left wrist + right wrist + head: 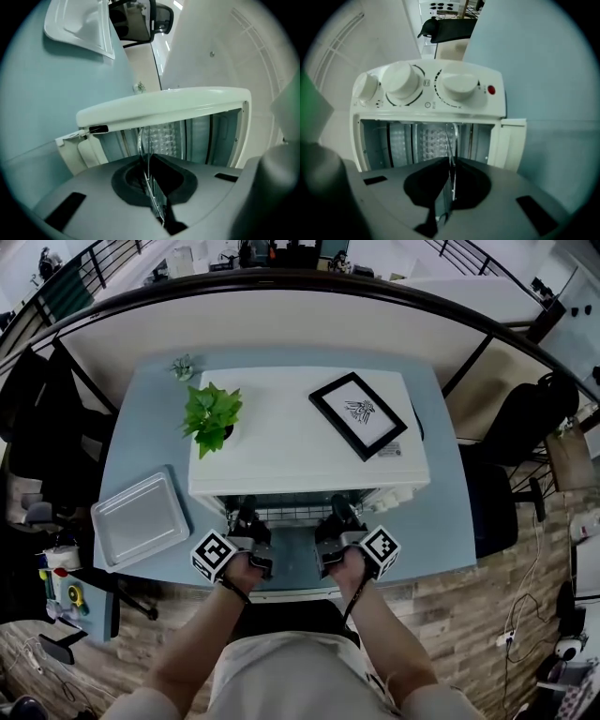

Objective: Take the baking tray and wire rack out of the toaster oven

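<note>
The baking tray is lying flat left of the toaster oven, while at the oven's open front the left gripper is clamping the wire rack and the right gripper is clamping its right edge, the rack protruding partway out.

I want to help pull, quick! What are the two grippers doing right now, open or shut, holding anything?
Left gripper: shut on the wire rack.
Right gripper: shut on the wire rack too.
</note>
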{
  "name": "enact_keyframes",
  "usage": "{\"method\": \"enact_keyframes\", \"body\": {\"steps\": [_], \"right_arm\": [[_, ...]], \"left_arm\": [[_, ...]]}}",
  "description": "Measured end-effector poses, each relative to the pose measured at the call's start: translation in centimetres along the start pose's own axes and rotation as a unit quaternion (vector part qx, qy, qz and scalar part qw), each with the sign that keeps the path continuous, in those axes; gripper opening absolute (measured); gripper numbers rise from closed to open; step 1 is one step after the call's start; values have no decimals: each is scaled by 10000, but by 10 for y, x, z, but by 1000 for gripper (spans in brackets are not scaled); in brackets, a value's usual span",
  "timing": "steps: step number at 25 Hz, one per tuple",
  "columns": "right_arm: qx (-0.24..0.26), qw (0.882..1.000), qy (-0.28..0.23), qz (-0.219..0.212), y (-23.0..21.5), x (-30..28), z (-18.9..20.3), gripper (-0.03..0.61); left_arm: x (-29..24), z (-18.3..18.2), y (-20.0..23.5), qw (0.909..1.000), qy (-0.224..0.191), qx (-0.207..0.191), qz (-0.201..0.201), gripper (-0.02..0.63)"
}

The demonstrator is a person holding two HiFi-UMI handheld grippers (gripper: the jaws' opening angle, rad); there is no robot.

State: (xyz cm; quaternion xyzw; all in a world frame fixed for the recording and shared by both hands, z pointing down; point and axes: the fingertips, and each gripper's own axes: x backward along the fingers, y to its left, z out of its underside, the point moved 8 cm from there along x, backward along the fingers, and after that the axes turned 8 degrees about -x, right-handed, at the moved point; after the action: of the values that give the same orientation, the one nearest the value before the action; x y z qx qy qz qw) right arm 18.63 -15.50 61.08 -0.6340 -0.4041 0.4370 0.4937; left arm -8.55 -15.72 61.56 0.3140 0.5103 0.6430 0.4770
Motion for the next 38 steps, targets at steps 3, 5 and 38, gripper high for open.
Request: {"method": "enact_keyframes", "body": {"steps": [3, 5, 38], "right_arm": [[116, 9998, -55, 156, -1, 20, 5, 17], [151, 9995, -114, 245, -1, 36, 10, 17], [-81, 9980, 60, 620, 37, 186, 59, 6]], "left_arm": [[19, 6, -3, 9998, 153, -56, -93, 8], [33, 11, -7, 9997, 242, 15, -71, 8], [155, 33, -55, 9933, 1066, 337, -279, 9]]}}
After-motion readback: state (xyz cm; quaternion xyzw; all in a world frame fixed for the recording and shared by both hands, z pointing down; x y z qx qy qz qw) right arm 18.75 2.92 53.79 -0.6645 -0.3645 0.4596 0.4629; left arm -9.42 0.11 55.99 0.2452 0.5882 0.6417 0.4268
